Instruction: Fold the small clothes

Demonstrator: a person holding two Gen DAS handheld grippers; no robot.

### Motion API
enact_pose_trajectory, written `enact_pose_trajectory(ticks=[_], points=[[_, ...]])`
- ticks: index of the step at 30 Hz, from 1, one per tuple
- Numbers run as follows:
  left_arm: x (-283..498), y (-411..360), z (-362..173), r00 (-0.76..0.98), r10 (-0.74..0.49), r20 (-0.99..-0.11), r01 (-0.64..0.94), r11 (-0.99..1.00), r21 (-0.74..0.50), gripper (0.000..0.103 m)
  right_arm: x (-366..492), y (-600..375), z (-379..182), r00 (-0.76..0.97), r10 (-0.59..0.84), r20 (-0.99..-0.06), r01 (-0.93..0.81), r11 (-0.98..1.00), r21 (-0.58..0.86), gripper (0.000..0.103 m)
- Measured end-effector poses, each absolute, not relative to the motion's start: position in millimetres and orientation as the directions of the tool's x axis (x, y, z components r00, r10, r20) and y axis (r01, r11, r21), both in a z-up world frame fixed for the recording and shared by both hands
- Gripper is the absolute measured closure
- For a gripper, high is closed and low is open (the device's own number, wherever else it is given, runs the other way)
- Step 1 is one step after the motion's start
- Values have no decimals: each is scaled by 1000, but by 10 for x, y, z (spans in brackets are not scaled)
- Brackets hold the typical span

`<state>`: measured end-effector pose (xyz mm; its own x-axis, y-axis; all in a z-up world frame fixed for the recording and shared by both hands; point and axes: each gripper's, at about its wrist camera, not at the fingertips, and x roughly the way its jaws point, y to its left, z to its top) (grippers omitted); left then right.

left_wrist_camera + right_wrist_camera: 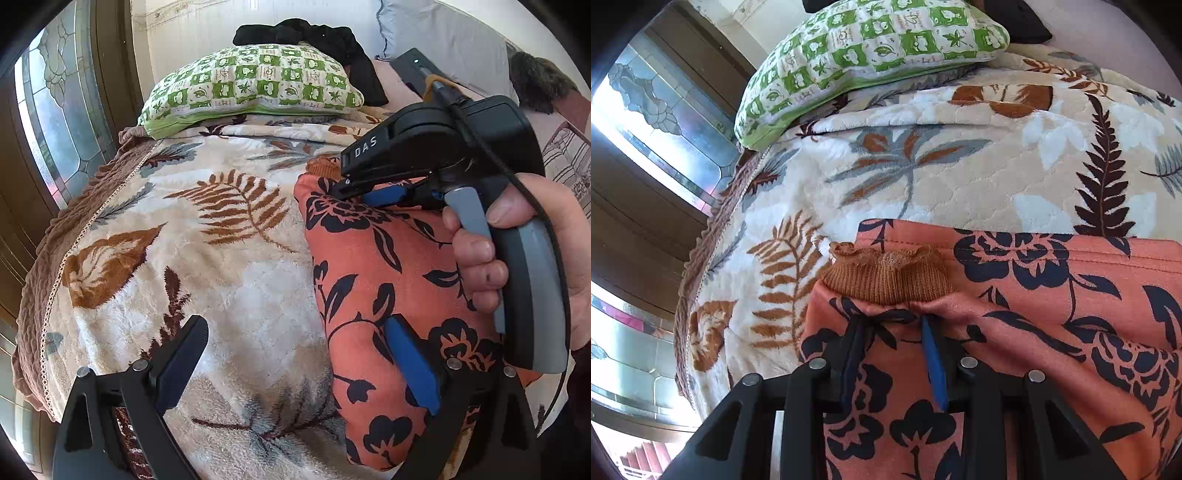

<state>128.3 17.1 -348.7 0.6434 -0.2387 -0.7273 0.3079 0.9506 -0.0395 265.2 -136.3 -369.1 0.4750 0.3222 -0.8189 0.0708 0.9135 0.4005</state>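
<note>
An orange garment [380, 266] printed with dark flowers lies on the leaf-patterned blanket [221, 258]. Its brown ribbed cuff [886, 280] points toward the pillow. My right gripper [892, 326] is shut on a pinched fold of the orange cloth just behind that cuff. The left wrist view shows that same right gripper [341, 186] with a hand [517, 240] around its handle. Wide open and low over the bed, my left gripper [295, 354] has its blue pad [410, 362] against the garment's near edge. Its other finger hangs above bare blanket.
A green checked pillow [251, 88] lies at the head of the bed, with dark clothing [314, 37] behind it. The bed's brown frilled edge [55, 236] runs along the left, beside a leaded glass window [48, 110]. A grey pillow [443, 37] sits far right.
</note>
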Motion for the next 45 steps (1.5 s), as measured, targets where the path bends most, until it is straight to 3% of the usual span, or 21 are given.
enact_pose_trajectory(ticks=[3, 8, 11, 14, 19, 22, 25, 31, 37, 45], points=[[1281, 162, -3482, 641, -235, -730, 305, 951, -38, 6, 2512, -1480, -3554, 496, 327, -804, 78, 906, 417, 67], [1290, 150, -3500, 641, -231, -732, 296, 954, -41, 6, 1879, -1740, -3229, 589, 218, -778, 96, 937, 335, 67], [1305, 154, -3523, 645, -221, -732, 276, 960, -46, 1, 1582, -1915, -3343, 572, 117, -812, 162, 954, 251, 66], [1289, 142, -3536, 643, -223, -733, 263, 963, -63, 1, 1403, -1989, -3497, 588, 96, -803, 137, 967, 216, 66], [1177, 122, -3398, 659, -209, -722, 263, 964, -39, 1, 977, -1954, -3091, 635, 117, -764, 97, 969, 229, 66], [1026, 185, -3197, 701, -206, -683, 232, 971, -55, 1, 635, -1931, -2819, 679, 85, -729, 64, 983, 173, 65], [877, 261, -2927, 730, -213, -649, 201, 975, -94, 1, 309, -1926, -2615, 710, 65, -701, 59, 987, 150, 37], [586, 266, -2322, 805, -147, -574, 155, 987, -35, 1, -165, -1973, -2279, 782, 51, -621, 92, 976, 197, 37], [300, 248, -1771, 858, -161, -489, 172, 985, -23, 1, -444, -1978, -1939, 839, 20, -543, 112, 971, 210, 37], [86, 170, -1371, 861, -173, -479, 201, 980, 7, 1, -734, -1944, -1668, 874, 4, -487, 122, 966, 227, 37]])
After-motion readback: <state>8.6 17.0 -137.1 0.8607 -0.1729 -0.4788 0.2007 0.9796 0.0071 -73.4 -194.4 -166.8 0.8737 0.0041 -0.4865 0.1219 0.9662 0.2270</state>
